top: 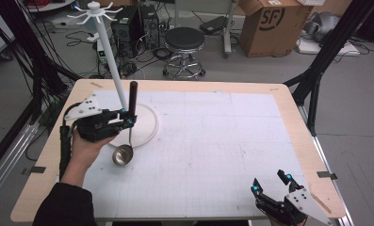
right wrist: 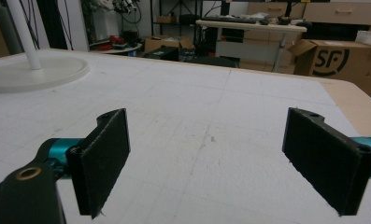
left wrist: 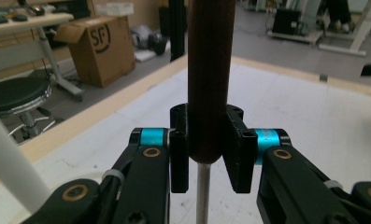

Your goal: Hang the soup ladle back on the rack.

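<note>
A steel ladle point(top: 123, 154) with a dark brown wooden handle point(top: 133, 96) hangs upright, bowl down, just above the white mat. My left gripper point(top: 126, 117) is shut on the lower end of that handle point(left wrist: 210, 84), both pads pressing its sides, with the thin metal shaft point(left wrist: 202, 193) running down below. Right beside it stands a white hanging rack, its pole point(top: 110, 61) rising from a round white base point(top: 147, 123) to a crown of hooks point(top: 94, 11). Near the table's front right corner my right gripper point(top: 270, 183) rests with its jaws wide open point(right wrist: 206, 158) and nothing between them.
The wooden table point(top: 297, 117) carries a white gridded mat point(top: 213, 141). Behind it on the floor are a black stool point(top: 184, 40), a cardboard box point(top: 269, 23) and computer cases point(top: 130, 23). Black frame struts point(top: 326, 52) flank the table.
</note>
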The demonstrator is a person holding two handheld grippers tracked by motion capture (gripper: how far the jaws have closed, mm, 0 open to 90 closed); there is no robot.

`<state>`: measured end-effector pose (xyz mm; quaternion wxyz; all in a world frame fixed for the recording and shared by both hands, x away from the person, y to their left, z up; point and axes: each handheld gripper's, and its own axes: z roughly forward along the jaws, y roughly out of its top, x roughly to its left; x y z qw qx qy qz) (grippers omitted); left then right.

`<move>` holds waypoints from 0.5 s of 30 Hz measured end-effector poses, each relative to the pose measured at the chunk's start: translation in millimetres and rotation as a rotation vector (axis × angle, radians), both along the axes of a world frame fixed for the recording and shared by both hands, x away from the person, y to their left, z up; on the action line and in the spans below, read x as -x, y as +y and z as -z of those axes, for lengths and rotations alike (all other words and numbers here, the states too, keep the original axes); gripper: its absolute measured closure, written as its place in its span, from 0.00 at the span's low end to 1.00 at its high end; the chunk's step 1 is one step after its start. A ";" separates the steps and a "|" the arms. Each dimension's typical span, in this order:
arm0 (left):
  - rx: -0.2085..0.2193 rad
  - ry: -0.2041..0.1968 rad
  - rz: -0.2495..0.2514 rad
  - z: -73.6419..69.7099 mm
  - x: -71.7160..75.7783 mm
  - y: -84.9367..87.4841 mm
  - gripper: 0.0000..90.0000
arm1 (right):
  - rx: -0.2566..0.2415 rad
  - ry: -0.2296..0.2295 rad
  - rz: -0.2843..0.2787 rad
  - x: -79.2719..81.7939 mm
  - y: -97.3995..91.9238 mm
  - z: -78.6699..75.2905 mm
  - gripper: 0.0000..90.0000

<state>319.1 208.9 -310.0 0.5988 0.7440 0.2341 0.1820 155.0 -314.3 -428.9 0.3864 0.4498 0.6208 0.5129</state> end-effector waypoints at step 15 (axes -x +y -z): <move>0.094 -0.060 -0.142 -72.0 -2.8 59.0 0.82 | -0.004 -0.004 -0.001 -0.7 -0.3 -0.3 0.16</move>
